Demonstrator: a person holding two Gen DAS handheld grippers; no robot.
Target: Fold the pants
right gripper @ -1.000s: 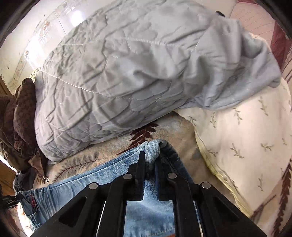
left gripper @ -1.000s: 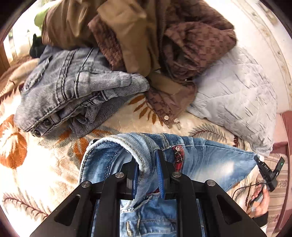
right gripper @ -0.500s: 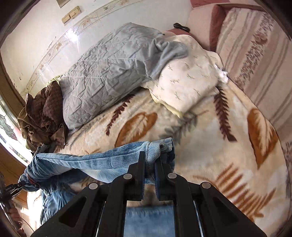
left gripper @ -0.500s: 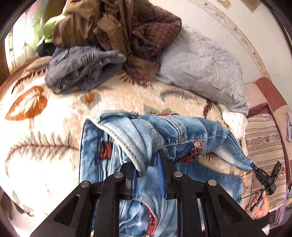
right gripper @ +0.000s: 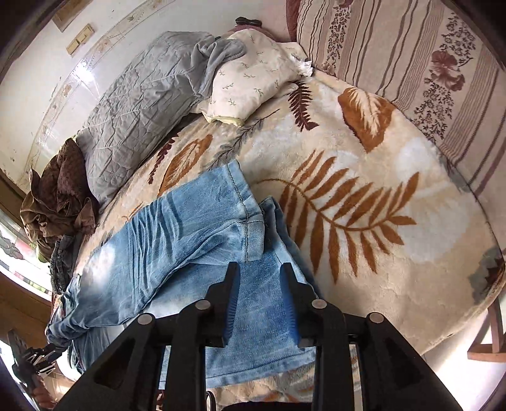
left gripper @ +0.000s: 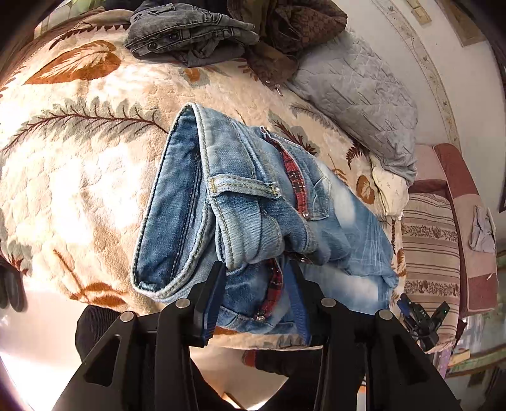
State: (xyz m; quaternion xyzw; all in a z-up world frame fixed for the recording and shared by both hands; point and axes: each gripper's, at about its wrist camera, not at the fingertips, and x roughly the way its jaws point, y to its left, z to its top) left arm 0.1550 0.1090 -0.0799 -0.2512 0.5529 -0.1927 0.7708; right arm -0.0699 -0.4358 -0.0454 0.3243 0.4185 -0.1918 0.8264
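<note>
Light blue jeans (left gripper: 253, 208) with red plaid lining lie folded over on the leaf-patterned blanket (left gripper: 79, 177) near the bed's front edge. My left gripper (left gripper: 257, 278) is open, its jaws apart on either side of the waistband end, which rests loose on the bed. In the right wrist view the leg end of the jeans (right gripper: 202, 240) lies doubled over on the blanket (right gripper: 363, 205). My right gripper (right gripper: 259, 278) is open just above the cuffs, holding nothing.
A pile of grey jeans (left gripper: 189, 34) and brown clothes (left gripper: 297, 28) sits at the far side. A grey quilted pillow (left gripper: 357, 88) and a cream pillow (right gripper: 253, 82) lie by the wall. A striped couch (right gripper: 411, 63) borders the bed.
Both grippers carried the jeans' ends back toward the bed's front edge, laid them over the lower layer, and opened, letting go of the denim.
</note>
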